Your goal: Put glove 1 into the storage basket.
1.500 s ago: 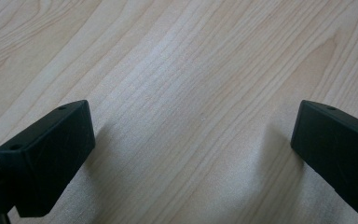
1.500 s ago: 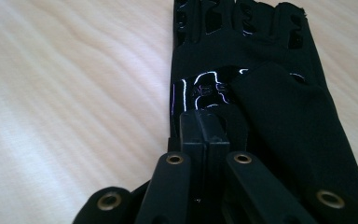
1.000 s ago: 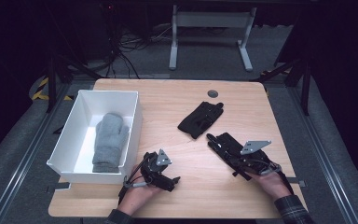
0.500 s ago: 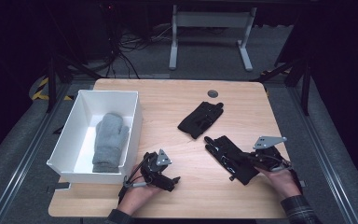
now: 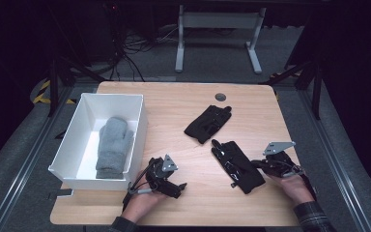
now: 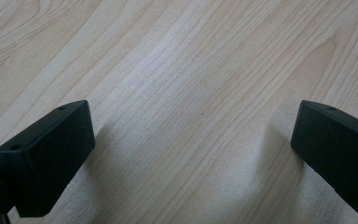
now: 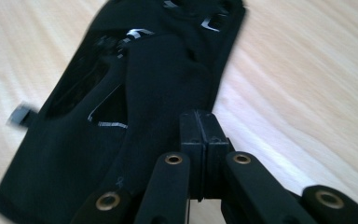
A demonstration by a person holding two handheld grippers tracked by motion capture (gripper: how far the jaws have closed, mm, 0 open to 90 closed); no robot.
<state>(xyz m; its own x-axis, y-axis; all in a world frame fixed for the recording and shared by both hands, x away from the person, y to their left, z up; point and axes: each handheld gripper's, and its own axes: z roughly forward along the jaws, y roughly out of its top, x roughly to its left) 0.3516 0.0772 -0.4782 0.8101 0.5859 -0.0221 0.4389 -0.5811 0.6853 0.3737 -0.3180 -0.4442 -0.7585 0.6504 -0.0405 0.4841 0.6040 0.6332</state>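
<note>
A black glove with shiny markings lies flat on the wooden table, right of centre. My right gripper is at the glove's right edge, jaws pressed together on that edge. In the right gripper view the black glove stretches away from the shut right gripper. A second black glove lies farther back. A grey mitten rests inside the white box at the left. My left gripper sits open on the table near the front edge; the left gripper has bare wood between its jaws.
The white box takes up the table's left side, its front wall close to my left hand. A small dark round grommet sits near the table's far edge. Table legs and cables stand on the floor beyond.
My right gripper has drawn back to the right and toward the front edge, and the black glove has slid with it. The left gripper stays put.
</note>
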